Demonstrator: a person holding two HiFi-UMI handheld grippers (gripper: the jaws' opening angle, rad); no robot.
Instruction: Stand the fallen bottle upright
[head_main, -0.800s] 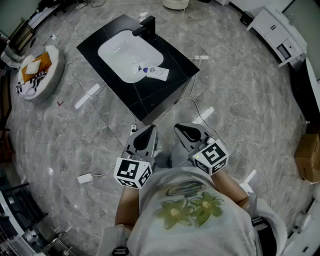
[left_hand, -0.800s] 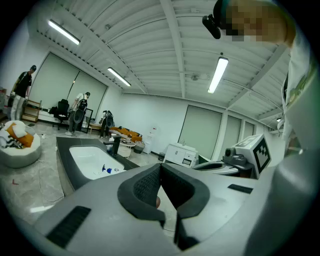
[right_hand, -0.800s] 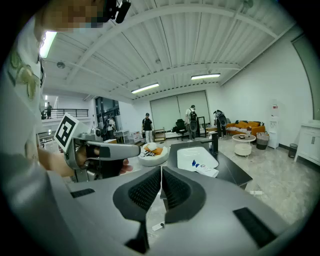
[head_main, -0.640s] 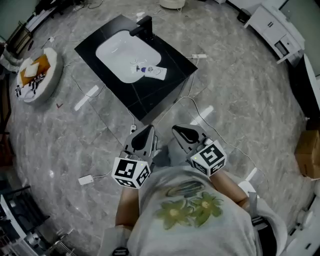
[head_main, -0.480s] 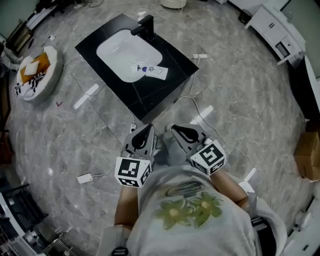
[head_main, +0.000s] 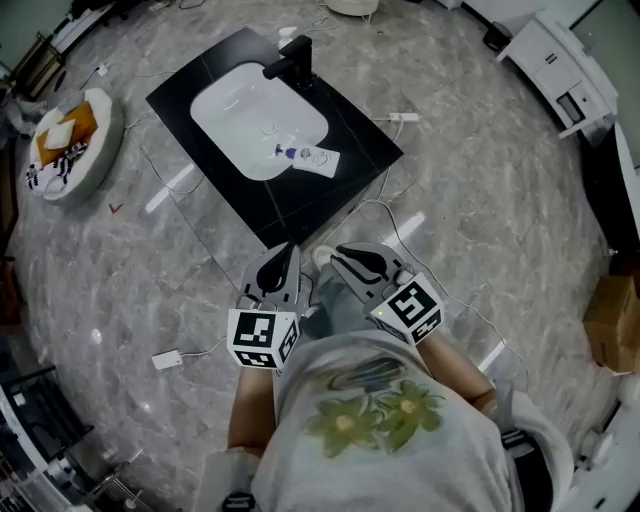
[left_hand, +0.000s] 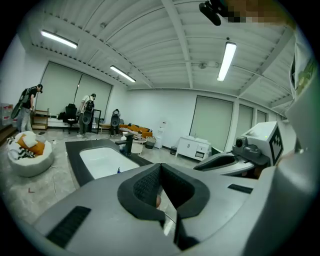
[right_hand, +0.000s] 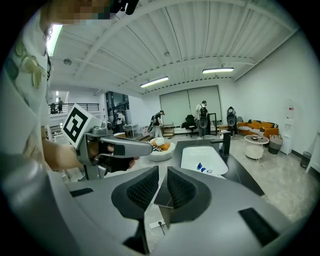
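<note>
A small clear bottle (head_main: 312, 156) with a blue cap lies on its side at the near right rim of the white basin (head_main: 240, 115), which is set in a black counter (head_main: 300, 205). In the right gripper view the bottle (right_hand: 205, 168) shows far ahead in the basin. Both grippers are held close to the person's body, short of the counter's near corner. My left gripper (head_main: 289, 248) has its jaws together with nothing between them, tips meeting in its own view (left_hand: 160, 165). My right gripper (head_main: 336, 254) (right_hand: 163, 169) is shut and empty too.
A black faucet (head_main: 297, 50) stands at the basin's far edge. A round white cushion (head_main: 68, 135) with orange things lies on the marble floor at the left. Cables and a power strip (head_main: 167, 358) lie on the floor. White cabinets (head_main: 560, 60) and a cardboard box (head_main: 612, 310) are at the right.
The person has stepped a little closer to the counter, and both grippers have come nearer its near corner. The bottle has not moved. Both jaws look the same.
</note>
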